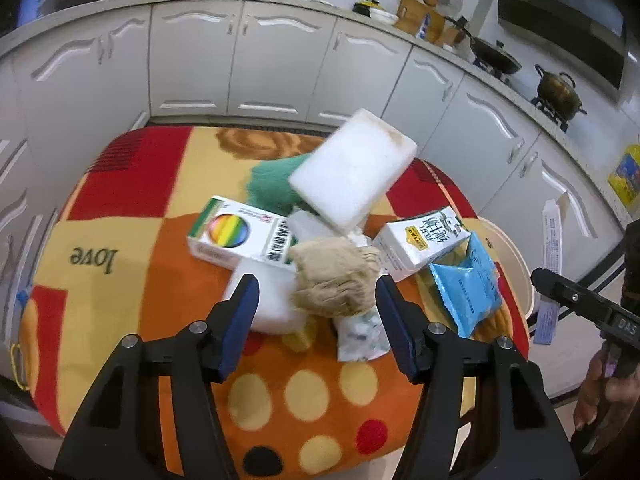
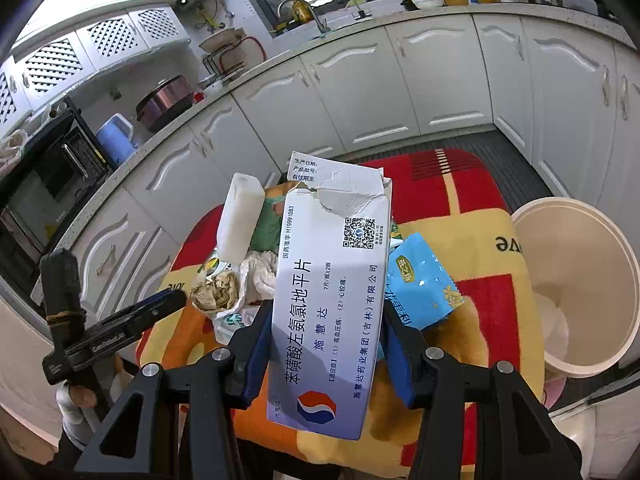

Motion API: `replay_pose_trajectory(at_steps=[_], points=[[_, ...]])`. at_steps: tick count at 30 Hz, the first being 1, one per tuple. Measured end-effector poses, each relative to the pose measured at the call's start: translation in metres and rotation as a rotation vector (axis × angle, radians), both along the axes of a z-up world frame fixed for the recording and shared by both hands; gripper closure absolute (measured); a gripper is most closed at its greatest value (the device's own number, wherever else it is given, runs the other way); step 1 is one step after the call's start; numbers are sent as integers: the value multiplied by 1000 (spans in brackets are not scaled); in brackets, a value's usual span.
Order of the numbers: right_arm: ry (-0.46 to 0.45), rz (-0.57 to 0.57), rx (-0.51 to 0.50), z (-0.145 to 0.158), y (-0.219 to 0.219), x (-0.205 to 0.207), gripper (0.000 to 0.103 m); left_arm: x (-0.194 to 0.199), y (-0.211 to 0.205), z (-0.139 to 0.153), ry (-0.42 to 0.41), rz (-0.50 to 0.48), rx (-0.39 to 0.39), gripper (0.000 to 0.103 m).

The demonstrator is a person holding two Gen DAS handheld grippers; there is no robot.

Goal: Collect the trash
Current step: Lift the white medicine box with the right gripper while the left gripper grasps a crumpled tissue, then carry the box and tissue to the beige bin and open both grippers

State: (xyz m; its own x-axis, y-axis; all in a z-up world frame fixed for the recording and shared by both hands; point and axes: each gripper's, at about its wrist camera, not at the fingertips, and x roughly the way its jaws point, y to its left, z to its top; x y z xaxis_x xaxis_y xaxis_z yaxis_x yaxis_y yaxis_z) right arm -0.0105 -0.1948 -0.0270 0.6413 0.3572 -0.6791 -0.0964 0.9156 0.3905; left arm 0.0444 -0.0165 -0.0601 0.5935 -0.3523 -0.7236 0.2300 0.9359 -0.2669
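Trash heap sits mid-table on patterned cloth. Left gripper – jaws about half open, empty, straddling crumpled brown paper without pad contact. Lower until pads flank wad, then close; keep clear of rainbow carton on far left. Right gripper clamps torn medicine box upright between its pads. Carry it right, to cream bin beside table. Right wrist view shows bin interior, near empty – left wrist view catches only its rim. White foam block lies on far side of heap.
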Motion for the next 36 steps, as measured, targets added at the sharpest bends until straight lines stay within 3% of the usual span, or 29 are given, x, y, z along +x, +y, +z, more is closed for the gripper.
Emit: replay_pose_trajectory(at_steps=[3, 4, 5, 8, 15, 20, 30, 36], points=[[1, -2, -4, 0, -1, -1, 54, 9, -12, -6, 0, -21, 19, 45], [1, -4, -5, 0, -2, 0, 54, 12, -13, -9, 9, -19, 21, 52], [1, -7, -6, 0, -3, -1, 54, 15, -13, -11, 27, -21, 9, 73], [-3, -20, -9, 3, -8, -1, 54, 14, -12, -11, 31, -22, 1, 81], [-16, -61, 0, 7, -25, 0, 54, -4, -11, 26, -47, -55, -24, 83], [-22, -113, -7, 6, -46, -3, 54, -7, -37, 49, -70, -127, -62, 83], [46, -324, -42, -17, -134, -8, 54, 7, -165, 54, -28, -341, -96, 82], [100, -377, -67, -40, -172, 6, 54, 28, -236, 37, 51, -375, -112, 79]])
